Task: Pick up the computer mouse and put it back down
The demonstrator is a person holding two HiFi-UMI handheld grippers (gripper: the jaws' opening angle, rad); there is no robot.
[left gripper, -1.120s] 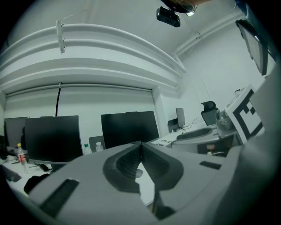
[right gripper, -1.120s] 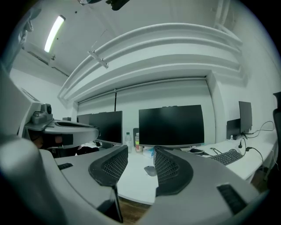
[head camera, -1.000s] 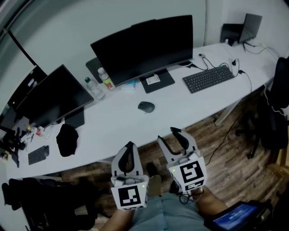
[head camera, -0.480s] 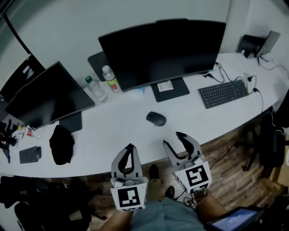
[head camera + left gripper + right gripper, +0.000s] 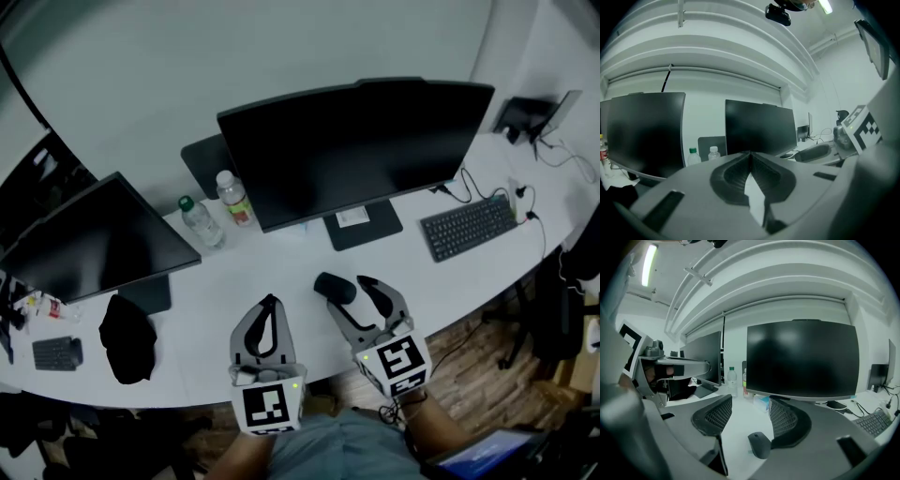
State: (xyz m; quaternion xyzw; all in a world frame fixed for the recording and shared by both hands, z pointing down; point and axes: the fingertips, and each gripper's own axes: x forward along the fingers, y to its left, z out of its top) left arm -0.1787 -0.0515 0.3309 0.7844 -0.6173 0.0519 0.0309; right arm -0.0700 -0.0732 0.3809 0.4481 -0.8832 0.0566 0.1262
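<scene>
White desk: 2 monitors, 2 bottles, keyboard, mouse (dark)

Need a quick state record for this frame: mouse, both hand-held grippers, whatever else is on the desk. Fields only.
mouse: lying on the white desk, in front of the big monitor
right hand-held gripper: jaws opening, mouse between them near the tips, not gripped
left hand-held gripper: jaws together, nothing between them
other items: second monitor, green-capped bottle, white-capped bottle, keyboard, black cloth
task stage: mouse not yet lifted
</scene>
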